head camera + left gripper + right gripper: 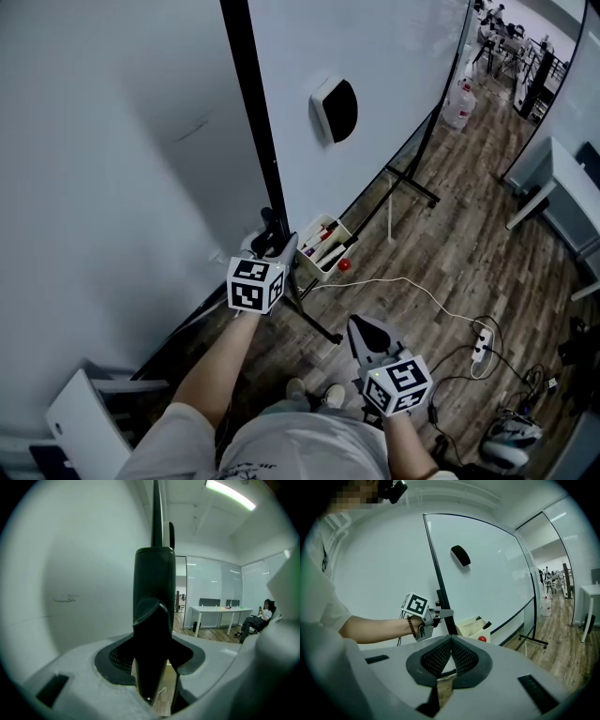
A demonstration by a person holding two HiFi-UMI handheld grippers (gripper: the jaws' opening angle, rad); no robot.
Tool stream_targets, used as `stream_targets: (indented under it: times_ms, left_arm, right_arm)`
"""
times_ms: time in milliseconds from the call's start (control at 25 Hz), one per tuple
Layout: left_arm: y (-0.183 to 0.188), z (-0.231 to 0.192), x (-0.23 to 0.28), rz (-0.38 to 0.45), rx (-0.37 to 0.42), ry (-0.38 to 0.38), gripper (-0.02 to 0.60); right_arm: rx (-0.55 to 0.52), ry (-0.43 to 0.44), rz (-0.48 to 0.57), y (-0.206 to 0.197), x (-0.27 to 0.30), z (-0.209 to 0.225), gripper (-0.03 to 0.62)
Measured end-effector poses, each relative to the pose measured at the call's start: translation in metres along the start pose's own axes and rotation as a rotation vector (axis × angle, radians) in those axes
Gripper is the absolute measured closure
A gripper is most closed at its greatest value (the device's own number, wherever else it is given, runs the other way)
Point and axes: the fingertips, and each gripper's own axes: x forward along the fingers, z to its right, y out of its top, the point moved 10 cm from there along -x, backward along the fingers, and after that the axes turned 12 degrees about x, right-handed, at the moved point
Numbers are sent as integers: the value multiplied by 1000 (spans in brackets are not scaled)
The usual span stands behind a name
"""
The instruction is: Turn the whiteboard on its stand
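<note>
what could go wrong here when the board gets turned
The marker box sits right beside the left gripper on the whiteboard frame; turning the board may knock it or spill markers. Only that gripper grips the frame, so it could slip. The white cable on the floor lies near the stand's foot.

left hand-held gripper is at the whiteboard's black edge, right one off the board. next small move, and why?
Probably draw the left hand-held gripper slowly toward the person, swinging that edge round. Its jaws look closed on the black side frame of the whiteboard, so the grip seems set. The right hand-held gripper is shut, empty and away from the board, so it cannot help yet.
</note>
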Motion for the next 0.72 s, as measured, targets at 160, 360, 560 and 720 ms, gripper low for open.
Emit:
stream_targets:
  times_ms: [160, 360, 560, 720]
  left_arm:
    - [2, 2, -3, -4, 0, 2, 390]
    - [3, 3, -18, -3, 5, 9, 391]
    - [6, 4, -51, 2, 12, 7, 391]
    - [-16, 0, -84, 10, 14, 6, 391]
  right_arm:
    - [7, 5, -6, 1, -2, 2, 588]
    - [13, 20, -14, 2, -5, 1, 588]
    - [11, 47, -18, 9, -14, -10, 588]
    - [2, 54, -18, -4, -13, -18, 588]
